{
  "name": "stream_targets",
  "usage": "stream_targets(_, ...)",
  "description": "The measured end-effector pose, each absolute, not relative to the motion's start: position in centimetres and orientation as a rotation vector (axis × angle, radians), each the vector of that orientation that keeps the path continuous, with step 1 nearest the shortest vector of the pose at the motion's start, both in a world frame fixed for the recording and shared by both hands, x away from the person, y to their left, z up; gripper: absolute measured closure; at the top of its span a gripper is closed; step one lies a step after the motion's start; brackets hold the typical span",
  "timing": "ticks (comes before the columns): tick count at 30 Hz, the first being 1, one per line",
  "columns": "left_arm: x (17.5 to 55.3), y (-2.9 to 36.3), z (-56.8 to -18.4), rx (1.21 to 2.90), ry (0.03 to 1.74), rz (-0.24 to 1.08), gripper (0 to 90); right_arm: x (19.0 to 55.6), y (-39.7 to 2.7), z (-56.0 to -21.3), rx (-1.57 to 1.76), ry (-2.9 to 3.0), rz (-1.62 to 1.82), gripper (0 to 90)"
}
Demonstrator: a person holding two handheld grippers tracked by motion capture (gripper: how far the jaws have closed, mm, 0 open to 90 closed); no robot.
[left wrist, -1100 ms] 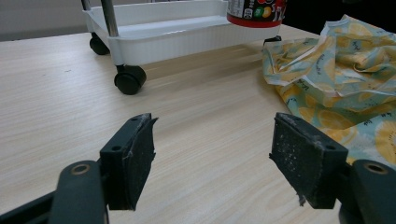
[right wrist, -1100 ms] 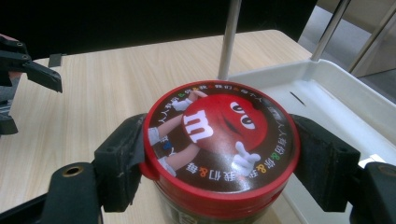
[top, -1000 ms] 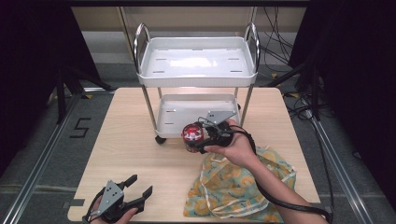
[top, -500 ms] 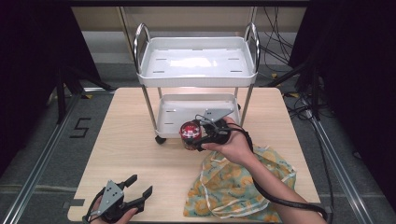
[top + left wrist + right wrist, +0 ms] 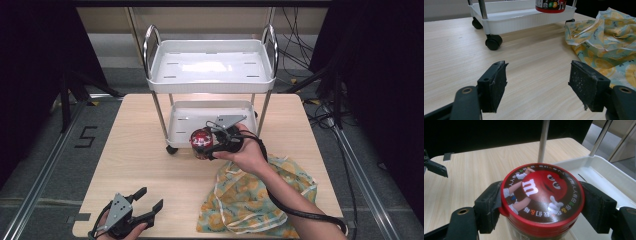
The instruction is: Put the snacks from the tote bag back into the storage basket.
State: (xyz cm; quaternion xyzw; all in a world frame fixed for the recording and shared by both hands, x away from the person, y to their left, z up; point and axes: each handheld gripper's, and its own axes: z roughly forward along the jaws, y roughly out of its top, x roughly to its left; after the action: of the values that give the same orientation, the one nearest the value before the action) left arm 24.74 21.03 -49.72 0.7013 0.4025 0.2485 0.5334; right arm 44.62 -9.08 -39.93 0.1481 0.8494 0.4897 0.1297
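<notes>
Jaws of the right gripper (image 5: pixel 209 145) clamp one red-lidded candy jar (image 5: pixel 201 141) by its lid, holding it over the front rim of the lower tray of the single white cart (image 5: pixel 211 85), at the table's centre. One yellow printed cloth (image 5: pixel 255 197) lies at about five o'clock from the jar. At seven o'clock, the left gripper (image 5: pixel 150 201) rests with jaws spread wide, holding nothing, on the wooden table (image 5: pixel 135 160).

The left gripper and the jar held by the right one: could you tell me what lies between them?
Bare tabletop, by the high view: from the left gripper to the jar nothing intervenes. The patterned cloth lies off to the side.
</notes>
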Motion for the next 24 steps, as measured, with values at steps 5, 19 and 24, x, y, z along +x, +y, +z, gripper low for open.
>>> stream_targets(5, 24.7, 21.0, -49.7, 1.677, 0.966, 0.595, 29.2, 44.7, -8.9, -39.9, 0.45, 2.478, 1.429, 26.2)
stream_targets(19, 24.7, 21.0, -49.7, 1.68, 0.964, 0.594, 29.2, 45.5, -8.3, -39.6, 0.444, 2.463, 1.425, 26.2)
stream_targets(24, 24.7, 21.0, -49.7, 1.685, 0.955, 0.596, 29.2, 45.7, -8.1, -39.6, 0.453, 2.469, 1.431, 26.2)
